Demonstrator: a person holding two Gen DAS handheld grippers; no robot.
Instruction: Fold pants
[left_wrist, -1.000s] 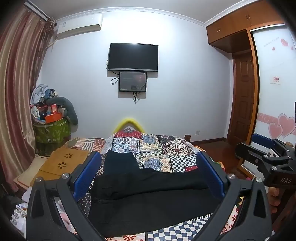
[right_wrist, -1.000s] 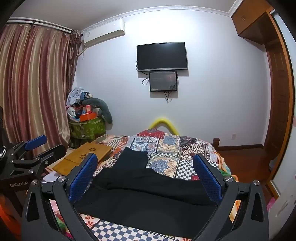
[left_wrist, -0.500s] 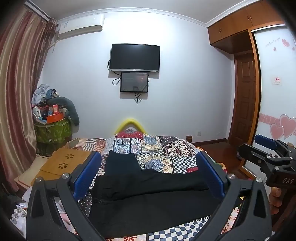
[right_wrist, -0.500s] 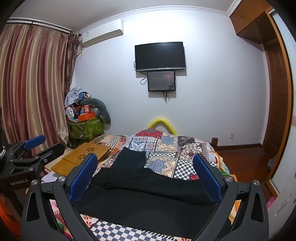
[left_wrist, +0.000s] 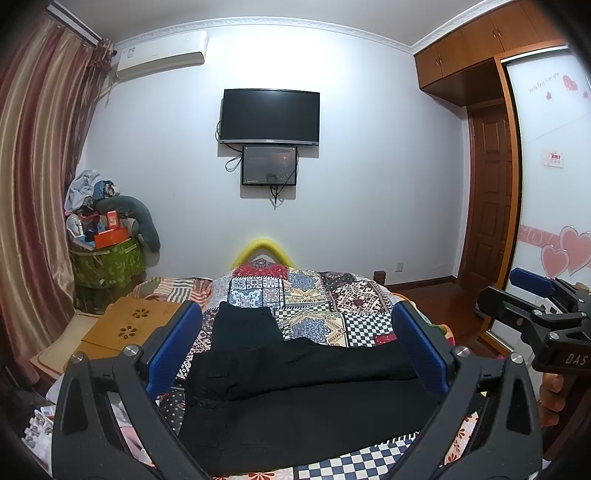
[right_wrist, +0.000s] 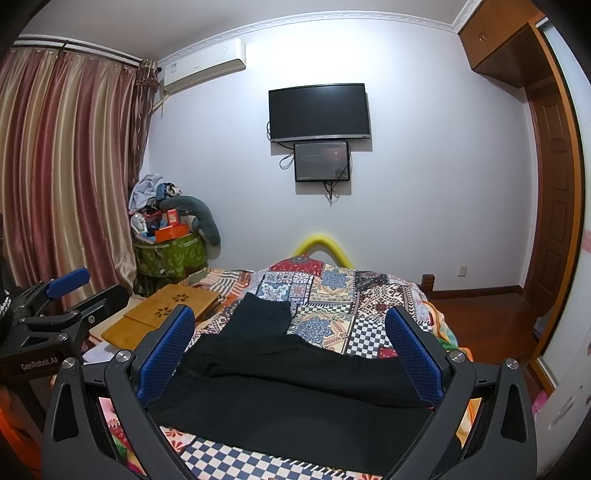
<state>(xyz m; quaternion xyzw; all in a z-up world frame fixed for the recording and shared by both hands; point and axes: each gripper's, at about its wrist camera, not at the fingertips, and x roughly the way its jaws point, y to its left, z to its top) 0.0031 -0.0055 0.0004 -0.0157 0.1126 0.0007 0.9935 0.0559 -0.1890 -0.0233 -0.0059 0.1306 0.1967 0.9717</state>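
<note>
Black pants (left_wrist: 303, 398) lie on the patchwork bedspread (left_wrist: 314, 295), spread across the near end of the bed with one part reaching toward the far left; they also show in the right wrist view (right_wrist: 295, 398). My left gripper (left_wrist: 295, 350) is open and empty, held above the pants. My right gripper (right_wrist: 291, 347) is open and empty above them too. The right gripper shows at the right edge of the left wrist view (left_wrist: 535, 314), and the left gripper at the left edge of the right wrist view (right_wrist: 51, 310).
A wooden lap tray (left_wrist: 129, 328) lies at the bed's left side. A green bin piled with clutter (left_wrist: 107, 254) stands by the curtain (left_wrist: 33, 184). A TV (left_wrist: 269, 116) hangs on the far wall. A wardrobe and door (left_wrist: 491, 206) are to the right.
Both grippers have drifted slightly, so the view shifts a little; the pants have not moved and both grippers stay open.
</note>
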